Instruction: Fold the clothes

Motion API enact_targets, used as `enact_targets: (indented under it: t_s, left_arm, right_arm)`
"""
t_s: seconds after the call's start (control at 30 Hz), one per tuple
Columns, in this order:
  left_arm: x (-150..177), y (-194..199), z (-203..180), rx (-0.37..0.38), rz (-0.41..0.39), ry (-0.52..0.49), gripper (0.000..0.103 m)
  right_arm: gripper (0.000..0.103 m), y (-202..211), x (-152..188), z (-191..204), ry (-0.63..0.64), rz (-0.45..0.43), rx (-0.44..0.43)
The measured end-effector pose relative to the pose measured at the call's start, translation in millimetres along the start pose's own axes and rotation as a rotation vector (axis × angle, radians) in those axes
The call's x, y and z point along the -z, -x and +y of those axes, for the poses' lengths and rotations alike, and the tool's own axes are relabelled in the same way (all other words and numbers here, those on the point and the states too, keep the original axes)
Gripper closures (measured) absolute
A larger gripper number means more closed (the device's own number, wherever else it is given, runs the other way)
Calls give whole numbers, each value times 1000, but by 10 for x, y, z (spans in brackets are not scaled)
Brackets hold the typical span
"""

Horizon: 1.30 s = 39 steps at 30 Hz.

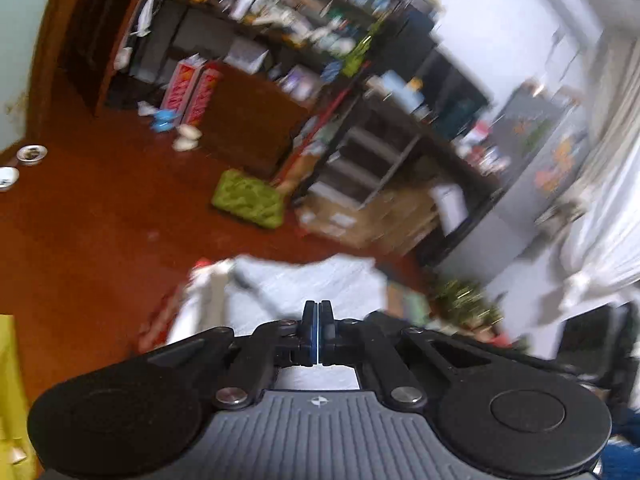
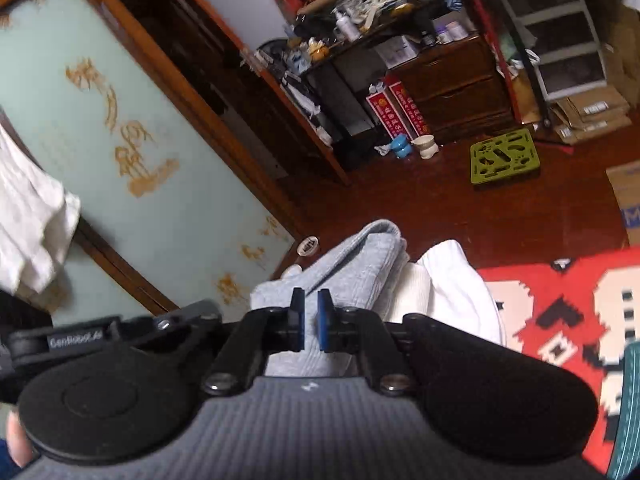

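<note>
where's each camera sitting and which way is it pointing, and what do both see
Left wrist: on the left gripper, looking down across the red-brown floor at cluttered shelves; jaws shut on nothing.
Right wrist: on the right gripper, over a folded grey garment; a narrow gap between the jaws, fingers at left.
Shared: the green mat.

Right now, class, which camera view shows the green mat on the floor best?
The right wrist view: the green mat is sharp there, its cut-out shapes plain. The left wrist view shows it too, but blurred, so only a green patch can be made out.
</note>
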<state>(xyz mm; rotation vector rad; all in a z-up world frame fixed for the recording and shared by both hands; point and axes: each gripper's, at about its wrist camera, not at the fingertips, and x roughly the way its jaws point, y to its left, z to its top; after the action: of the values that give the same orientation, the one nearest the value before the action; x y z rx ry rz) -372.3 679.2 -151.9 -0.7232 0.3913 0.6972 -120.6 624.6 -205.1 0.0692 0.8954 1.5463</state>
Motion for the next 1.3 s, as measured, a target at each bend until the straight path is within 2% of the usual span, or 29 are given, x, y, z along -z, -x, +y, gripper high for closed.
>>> enact_targets:
  t_s: [0.1,0.23,0.3,0.47,0.6,0.73,0.97,1.03,1.1,1.17,1.23,1.27,1.3]
  left_arm:
    - [109,-56,97,-19,2,15,102]
    - [177,138,164,-13,-27,53,103]
    - [233,289,117,3,-42,47,103]
    - [450,452,-134,34,-31,-29,102]
    - [662,474,-183,0,15,-73,101]
    - [836,634,-119,-7,17,-43,101]
    - [1082,1020,-322,-50,12,-96,99]
    - [1185,1129,-448,-77,5,-121,90]
    - [1307,1229,-581,-97,-8,-139,64]
    - [1455,1308,-718,-126,-16,-148,58]
    - [1600,1356,-829,-147,-23,-152,51]
    - [1683,1378,-871,-153,-23,-148,38]
    - [1764,1396,-909,-163,-24,-142,27]
  right_arm:
    - [101,-168,45,-8,26,9,32]
    - [102,-166,130,13,59,6,42]
    - [96,-57,147,50,64,-3,36]
    - [96,202,349,222,114,14,-23]
    - [96,189,561,257,139,62,-6]
    - [96,302,783,219,116,87,13]
    - [93,858,895,303,150,65,-17]
    - [92,1068,988,363,180,71,-6]
    - [90,1284,1101,434,227,84,22]
    - [87,1485,1193,490,267,92,53]
    - [71,1712,1280,546,297,101,85]
    - [67,1813,1318,565,312,104,104]
    - [59,1902,1354,570,324,107,118]
